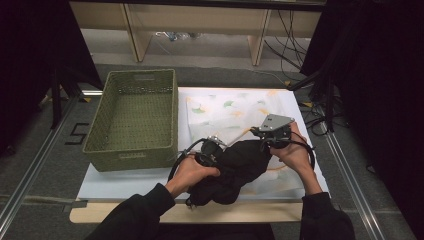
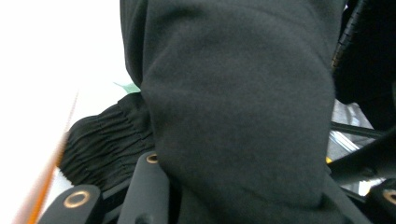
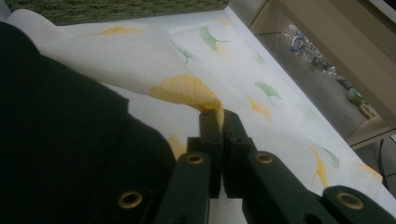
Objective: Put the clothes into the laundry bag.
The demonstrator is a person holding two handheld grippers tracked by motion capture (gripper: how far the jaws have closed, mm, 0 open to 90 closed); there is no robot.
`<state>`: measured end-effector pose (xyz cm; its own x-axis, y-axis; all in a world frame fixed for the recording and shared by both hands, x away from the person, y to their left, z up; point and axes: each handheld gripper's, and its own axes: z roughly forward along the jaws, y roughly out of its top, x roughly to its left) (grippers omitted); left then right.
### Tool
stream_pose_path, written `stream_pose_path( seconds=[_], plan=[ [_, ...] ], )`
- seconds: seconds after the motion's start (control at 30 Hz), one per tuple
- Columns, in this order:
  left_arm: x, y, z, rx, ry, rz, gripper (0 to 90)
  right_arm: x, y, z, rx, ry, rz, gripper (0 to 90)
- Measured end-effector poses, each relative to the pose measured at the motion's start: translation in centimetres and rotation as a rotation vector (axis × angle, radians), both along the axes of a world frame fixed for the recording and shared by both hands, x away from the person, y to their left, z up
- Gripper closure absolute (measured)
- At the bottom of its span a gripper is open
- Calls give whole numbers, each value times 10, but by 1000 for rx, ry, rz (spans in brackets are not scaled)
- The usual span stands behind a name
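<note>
Table (image 1: 125, 186): white top, pale wood front edge showing along the near side. On it, left, an olive-green woven basket (image 1: 133, 120), rectangular, standing upright. Just beside the basket's right wall, a white cloth (image 1: 227, 112) printed with green and yellow ginkgo leaves, spread over the right part. A black garment (image 1: 240, 167) lies bunched on the cloth's near portion.

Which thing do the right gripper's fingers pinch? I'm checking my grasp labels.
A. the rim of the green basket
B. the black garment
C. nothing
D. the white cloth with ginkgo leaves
D: in the right gripper view the right gripper has its fingers closed on a raised fold of the white leaf-printed cloth, beside the black garment.
</note>
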<state>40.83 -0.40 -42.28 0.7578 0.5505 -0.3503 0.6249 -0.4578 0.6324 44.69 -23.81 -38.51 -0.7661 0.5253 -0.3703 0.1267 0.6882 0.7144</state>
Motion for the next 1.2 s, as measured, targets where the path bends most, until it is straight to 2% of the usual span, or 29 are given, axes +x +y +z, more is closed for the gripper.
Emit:
stream_pose_path(
  seconds=[0.07,0.1,0.13,0.17,0.3,0.33,0.37,0.4,0.43,0.5,0.57,0.63,0.67,0.7,0.73,0.77,0.83,0.97,1.0,1.07,1.13,1.17,1.2],
  plan=[
    [5,-1,0,20,-21,19,667,0,0,2,0,-12,9,900],
    [9,-2,-1,26,-18,28,660,0,0,3,0,-16,12,900],
    [12,-5,-5,15,-8,45,643,-1,-1,5,1,-17,-2,900],
    [16,-6,-8,27,-6,51,643,-1,-1,5,1,-17,-2,900],
    [28,-19,-21,39,-23,89,598,-1,-1,6,-5,-21,8,900],
    [32,-19,-22,50,-33,81,568,-2,-1,5,-2,-11,-8,900],
    [33,-22,-23,38,-44,107,540,-1,-1,4,-9,-16,4,900],
    [33,-26,-25,-2,-45,157,499,-1,-1,4,-8,-8,-2,900],
    [35,-25,-24,6,-63,144,464,0,-1,2,-7,-11,-1,900],
    [34,-26,-24,-2,-75,139,401,0,-2,1,-19,-13,2,900],
    [29,-25,-20,-9,-100,149,349,0,-3,-1,-14,-8,0,900],
    [24,-22,-13,-11,-129,133,312,0,-3,-2,-9,6,-14,900],
    [21,-19,-9,-15,-131,128,286,0,-4,-2,-9,5,-14,900],
    [19,-16,-5,-32,-129,132,253,-1,-4,-2,-7,16,-17,900],
    [15,-14,-1,-62,-130,139,236,0,-4,-2,-12,6,-6,900],
    [13,-11,2,-58,-144,128,233,0,-4,-2,-10,-1,-11,900],
    [2,-4,13,-82,-160,110,233,0,-4,-2,-11,5,-6,900],
    [-16,12,24,-75,-150,65,205,-1,-3,-2,-9,5,-13,900],
    [-22,16,25,-57,-166,56,209,-1,-3,-2,-14,1,-3,900],
    [-34,23,26,-57,-185,51,208,0,-4,-2,-12,0,2,900],
    [-45,27,25,-73,-146,11,202,-1,-5,-2,-6,11,-14,900],
    [-49,30,24,-83,-132,-8,202,0,-5,-2,-11,4,-3,900],
    [-54,32,23,-82,-130,-7,202,0,-5,-2,-10,1,-2,900]
  ],
)
